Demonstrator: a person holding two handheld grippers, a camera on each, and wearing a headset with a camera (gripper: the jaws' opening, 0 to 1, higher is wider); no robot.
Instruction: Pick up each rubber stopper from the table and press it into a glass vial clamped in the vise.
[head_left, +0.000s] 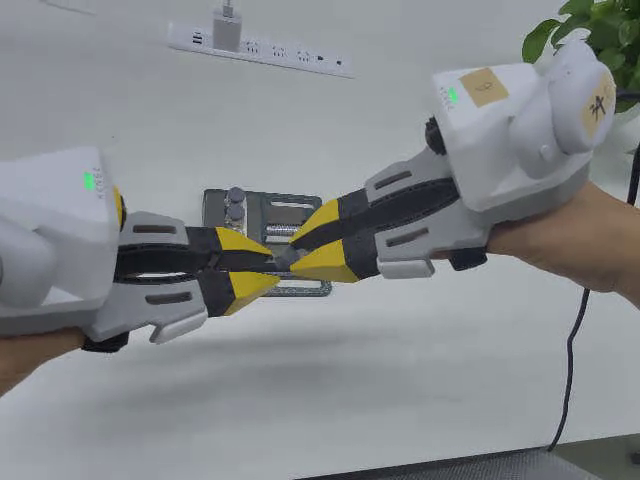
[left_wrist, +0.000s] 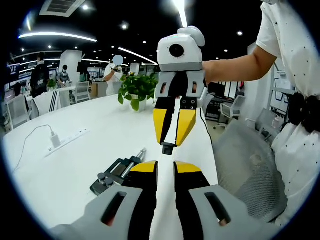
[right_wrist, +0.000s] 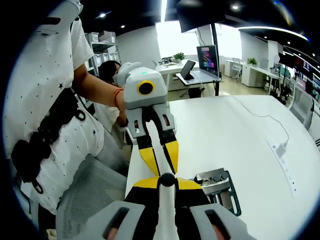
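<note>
Claws are meeting tip to tip just above the white counter (head_left: 350, 390); the right claw (left_wrist: 168, 145) is coming in from the person's right and is clamping a dark rubber stopper (right_wrist: 167, 179) between its yellow tips. The stopper is sitting at the very end of the jaws, off the counter, with its rounded end facing the other claw. The left claw (head_left: 275, 267) is reaching in from the person's left, and its jaws are standing slightly apart with nothing between them; in the left gripper view a narrow strip of counter is showing through the gap. Its tips are lying just beside the stopper, and whether they are touching it cannot be told.

Behind and partly under the meeting tips, a grey metal vise (head_left: 295, 210) is sitting on the counter; at its left end two small round grey tops (head_left: 236, 203) are standing one behind the other, too small to tell whether they are vials or stoppers. In the right gripper view the vise is lying to the right of that claw's jaws.

Farther back a white power strip (head_left: 260, 47) is lying on the counter with a white plug in it; a green plant (head_left: 590, 30) is showing at the far right corner; a black cable (head_left: 575, 340) is hanging over the counter's right edge.
</note>
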